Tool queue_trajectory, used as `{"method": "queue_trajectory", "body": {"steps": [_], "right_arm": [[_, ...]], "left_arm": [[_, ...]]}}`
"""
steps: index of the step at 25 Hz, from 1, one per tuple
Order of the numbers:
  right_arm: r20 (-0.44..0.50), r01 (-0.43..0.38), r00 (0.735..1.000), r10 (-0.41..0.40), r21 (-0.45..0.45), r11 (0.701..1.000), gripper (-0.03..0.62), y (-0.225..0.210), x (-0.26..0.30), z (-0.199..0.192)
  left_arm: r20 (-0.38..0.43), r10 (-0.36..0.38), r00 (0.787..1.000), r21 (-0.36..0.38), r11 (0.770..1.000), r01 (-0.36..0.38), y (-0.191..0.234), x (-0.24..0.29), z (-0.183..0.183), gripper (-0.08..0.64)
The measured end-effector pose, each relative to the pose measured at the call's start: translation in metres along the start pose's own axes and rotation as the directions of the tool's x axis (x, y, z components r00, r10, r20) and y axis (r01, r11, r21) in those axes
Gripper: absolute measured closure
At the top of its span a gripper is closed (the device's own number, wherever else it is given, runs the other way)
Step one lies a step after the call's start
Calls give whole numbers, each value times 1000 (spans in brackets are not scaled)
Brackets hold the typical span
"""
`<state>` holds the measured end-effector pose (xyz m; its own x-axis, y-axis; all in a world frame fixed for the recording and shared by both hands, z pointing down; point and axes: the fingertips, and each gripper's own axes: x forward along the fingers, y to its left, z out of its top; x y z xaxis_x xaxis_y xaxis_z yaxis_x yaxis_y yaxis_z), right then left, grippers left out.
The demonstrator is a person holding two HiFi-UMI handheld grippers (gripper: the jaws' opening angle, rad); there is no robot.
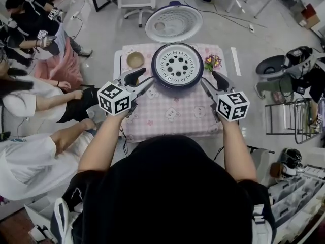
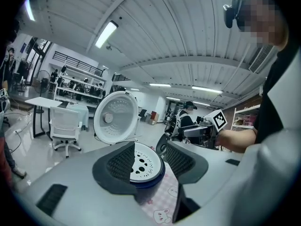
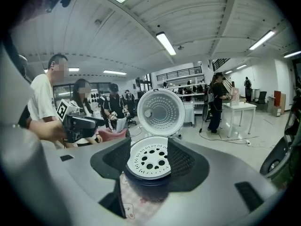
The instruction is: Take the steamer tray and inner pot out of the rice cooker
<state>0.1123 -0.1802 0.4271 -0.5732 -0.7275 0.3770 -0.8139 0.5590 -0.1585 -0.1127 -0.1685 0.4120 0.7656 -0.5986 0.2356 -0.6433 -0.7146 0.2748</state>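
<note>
White steamer tray [image 1: 177,65], open rice cooker [image 1: 156,78]

Pink checked cloth [image 1: 172,111] — tan bowl [image 1: 135,59], small flowers [image 1: 212,62] on it.

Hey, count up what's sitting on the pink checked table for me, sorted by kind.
Rice cooker, lid open: 1
Steamer tray, inside the cooker: 1
Small tan bowl: 1
Bunch of flowers: 1
Total: 4
</note>
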Motion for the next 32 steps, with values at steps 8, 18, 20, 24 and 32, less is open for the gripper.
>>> {"method": "queue_trajectory", "body": {"steps": [8,18,20,24,32], "right_arm": [[-57,-78,996,75,-50,996,337,-22,26,6],[-311,-340,908,281,-156,927,325,15,77,-19],[-372,-395,875,309,-181,901,324,27,85,-28],[-455,-464,833,313,-268,845,324,43,101,-41],[-633,-610,679,372,-203,766,315,77,128,-93]], "left_arm": [[-8,20,1000,-23,1000,-20,2,27,-1,344],[-7,52,999,-58,997,-53,11,33,-8,344],[-12,58,998,-71,996,-59,11,31,-13,344],[-22,69,997,-88,994,-70,17,29,-20,344],[-32,117,993,-149,981,-121,38,11,-42,344]]}}
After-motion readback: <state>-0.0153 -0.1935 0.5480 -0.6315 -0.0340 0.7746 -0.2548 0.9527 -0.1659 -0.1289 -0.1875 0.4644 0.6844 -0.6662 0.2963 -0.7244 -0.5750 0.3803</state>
